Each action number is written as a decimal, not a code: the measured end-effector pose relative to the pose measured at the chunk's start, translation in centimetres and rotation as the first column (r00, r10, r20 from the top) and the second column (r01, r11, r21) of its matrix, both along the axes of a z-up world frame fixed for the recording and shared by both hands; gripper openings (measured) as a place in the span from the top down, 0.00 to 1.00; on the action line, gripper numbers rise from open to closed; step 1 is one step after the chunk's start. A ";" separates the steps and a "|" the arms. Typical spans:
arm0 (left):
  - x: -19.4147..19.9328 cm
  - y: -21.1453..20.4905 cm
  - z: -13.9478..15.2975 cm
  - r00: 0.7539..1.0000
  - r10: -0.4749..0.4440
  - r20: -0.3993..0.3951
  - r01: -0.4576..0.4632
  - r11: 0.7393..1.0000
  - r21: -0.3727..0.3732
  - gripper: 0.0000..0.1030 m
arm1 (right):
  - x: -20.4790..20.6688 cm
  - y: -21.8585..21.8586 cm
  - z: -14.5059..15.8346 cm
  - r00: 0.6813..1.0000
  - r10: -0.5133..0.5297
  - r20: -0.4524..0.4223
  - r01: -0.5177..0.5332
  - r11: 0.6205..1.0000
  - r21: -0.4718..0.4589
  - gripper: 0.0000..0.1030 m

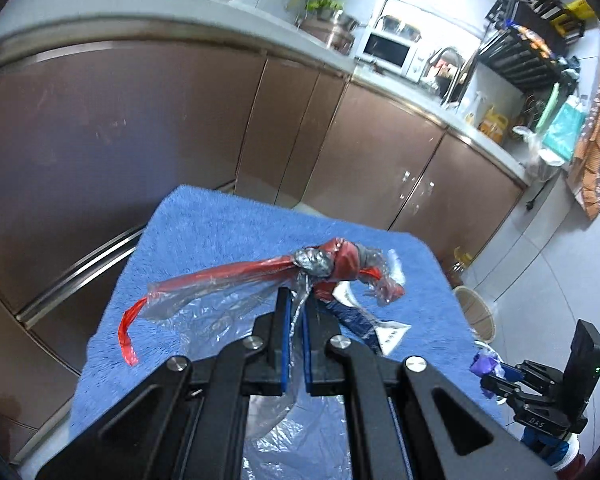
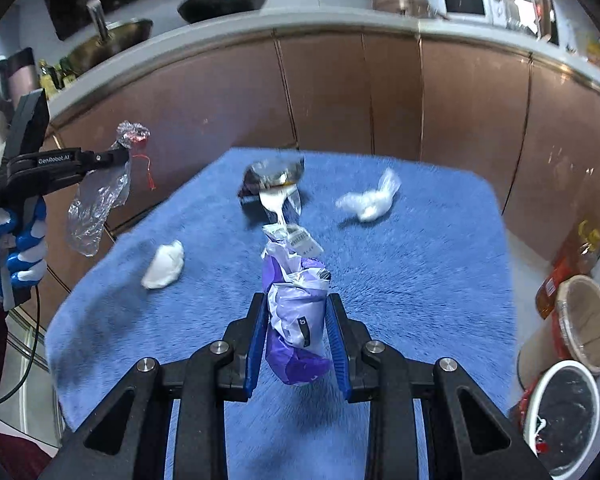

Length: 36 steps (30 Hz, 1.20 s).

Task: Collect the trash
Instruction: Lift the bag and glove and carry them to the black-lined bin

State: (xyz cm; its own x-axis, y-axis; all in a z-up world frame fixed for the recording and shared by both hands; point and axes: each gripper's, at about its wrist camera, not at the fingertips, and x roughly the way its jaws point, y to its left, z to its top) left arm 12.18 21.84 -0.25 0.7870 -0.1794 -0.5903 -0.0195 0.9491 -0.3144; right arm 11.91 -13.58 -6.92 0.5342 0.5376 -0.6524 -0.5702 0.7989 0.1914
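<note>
Left wrist view
- Left gripper (image 1: 295,304): jaws pinched tight on a clear wrapper (image 1: 204,300) that carries a red strip and a crumpled knot of red and silver just past the fingertips.
- Wrapper: lifted off the blue mat (image 1: 204,224); one tail trails out to the left of the jaws, and more film hangs down under them.
- Mat: spread below and ahead of the fingers, with brown cabinets (image 1: 148,128) beyond it.
- Right gripper (image 1: 496,384): low at the right edge, with something purple at its tip.
- Basket (image 1: 478,312): on the floor to the right of the mat; from here its contents cannot be made out.

Right wrist view
- Right gripper (image 2: 298,316): jaws part-way closed on a purple packet (image 2: 296,320), pads pressing its two sides; the crumpled top sticks out ahead of the tips.
- Dark pouch (image 2: 274,174): on the mat straight ahead, blurred; a white label seems to lie between it and the packet.
- White wads: one (image 2: 164,266) on the mat left of the jaws, another (image 2: 370,200) ahead to the right.
- Left gripper (image 2: 126,156): up at the left, held by a blue-and-white glove (image 2: 16,248), the wrapper dangling from it, clear of the mat.
- Floor, right of the jaws: the basket (image 2: 586,322) appears empty; nearer, a white-rimmed bin (image 2: 562,412) with a dark liner holds only a few pale scraps.
</note>
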 end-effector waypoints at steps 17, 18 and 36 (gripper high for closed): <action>-4.7 -14.6 10.3 0.963 -0.223 0.152 0.205 0.971 0.124 0.96 | -8.8 -13.1 7.4 0.933 -0.288 0.214 0.259 0.954 0.152 0.73; -4.4 -15.7 10.3 0.959 -0.240 0.149 0.222 0.967 0.127 0.96 | -9.0 -14.1 7.4 0.922 -0.318 0.220 0.289 0.945 0.153 0.73; 2.3 -41.0 4.7 0.819 -0.572 0.034 0.551 0.803 0.227 0.96 | -7.8 -28.1 3.9 0.743 -0.651 0.157 0.626 0.758 0.184 0.73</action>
